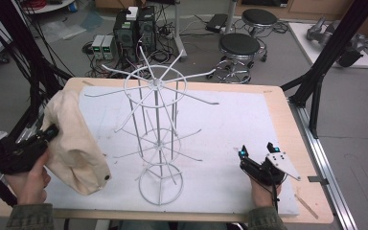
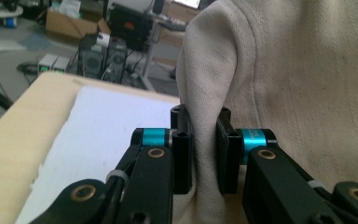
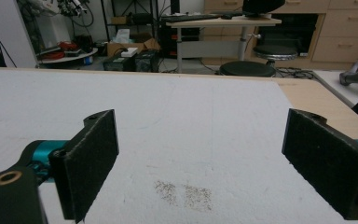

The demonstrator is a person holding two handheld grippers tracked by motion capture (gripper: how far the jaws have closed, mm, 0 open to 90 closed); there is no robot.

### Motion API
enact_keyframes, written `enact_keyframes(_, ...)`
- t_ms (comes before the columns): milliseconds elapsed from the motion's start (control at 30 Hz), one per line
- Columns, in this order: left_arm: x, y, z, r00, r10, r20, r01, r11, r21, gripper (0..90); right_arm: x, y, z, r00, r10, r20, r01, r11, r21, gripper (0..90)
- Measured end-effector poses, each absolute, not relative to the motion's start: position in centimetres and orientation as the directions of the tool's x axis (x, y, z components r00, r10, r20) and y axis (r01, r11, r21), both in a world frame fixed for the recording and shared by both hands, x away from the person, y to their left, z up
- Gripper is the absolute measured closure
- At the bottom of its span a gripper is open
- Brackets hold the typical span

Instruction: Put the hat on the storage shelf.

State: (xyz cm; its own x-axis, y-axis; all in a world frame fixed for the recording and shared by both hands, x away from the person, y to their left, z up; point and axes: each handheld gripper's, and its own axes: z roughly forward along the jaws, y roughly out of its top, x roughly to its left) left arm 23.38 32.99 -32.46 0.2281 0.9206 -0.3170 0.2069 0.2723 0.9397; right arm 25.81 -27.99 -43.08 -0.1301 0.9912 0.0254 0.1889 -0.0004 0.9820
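Left gripper view has the jaws of the left gripper pinched tight on a fold of the cream cloth bag, held above the table's left edge; lift it high to clear the wire rack's arms. Right gripper gapes wide, holding nothing, over the white mat
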Motion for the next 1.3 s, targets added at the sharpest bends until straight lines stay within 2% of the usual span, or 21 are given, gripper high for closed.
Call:
enact_keyframes(233,23.7,31.6,-28.9,0.281,0.924,-0.259,0.141,0.227,0.964,79.5,25.9,-27.9,-43.1,-0.141,0.990,0.025,0.187,0.002,0.982,9.7)
enact_keyframes(867,23.8,31.4,-24.0,0.352,0.899,-0.261,0.060,0.256,0.965,79.4,25.9,-27.9,-43.1,-0.141,0.990,0.019,0.183,0.007,0.983,9.7)
enact_keyframes(1300,24.7,30.3,-20.8,0.375,0.899,-0.226,0.021,0.236,0.972,79.4,25.9,-27.9,-43.1,-0.143,0.989,0.022,0.181,0.004,0.983,9.7)
